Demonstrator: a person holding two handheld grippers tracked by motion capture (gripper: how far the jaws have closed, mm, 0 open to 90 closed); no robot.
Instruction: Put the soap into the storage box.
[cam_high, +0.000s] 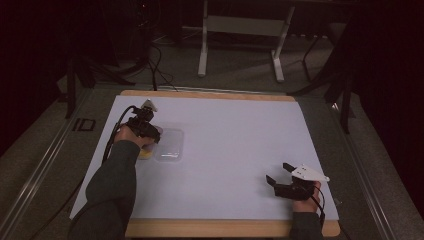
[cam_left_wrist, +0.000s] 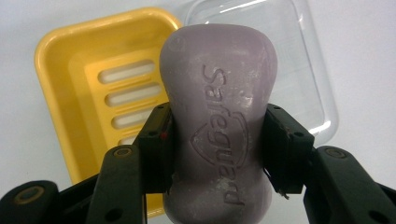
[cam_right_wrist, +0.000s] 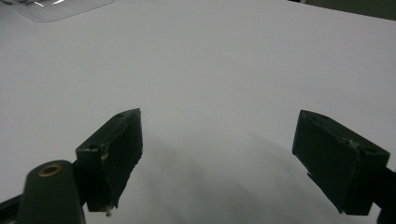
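Note:
A pale purple bar of soap (cam_left_wrist: 217, 116) with raised lettering is pinched at its waist by my left gripper (cam_left_wrist: 219, 149), both pads pressed against its sides. It hangs above a yellow soap dish (cam_left_wrist: 88, 88) with slotted drain holes. Beside the dish lies a clear plastic lid (cam_left_wrist: 299, 70). From above, my left gripper (cam_high: 145, 131) points down at the left of the white mat, over the yellow dish (cam_high: 145, 154) and next to the clear lid (cam_high: 169, 145). Near the mat's front right corner, my right gripper (cam_high: 279, 172) stands open and holds nothing (cam_right_wrist: 219, 154).
A white mat (cam_high: 225, 135) covers a wooden table (cam_high: 210, 229). Metal table legs (cam_high: 202, 45) and cables stand on the dark floor beyond the far edge. A corner of the clear lid (cam_right_wrist: 56, 9) shows at the top left of the right gripper view.

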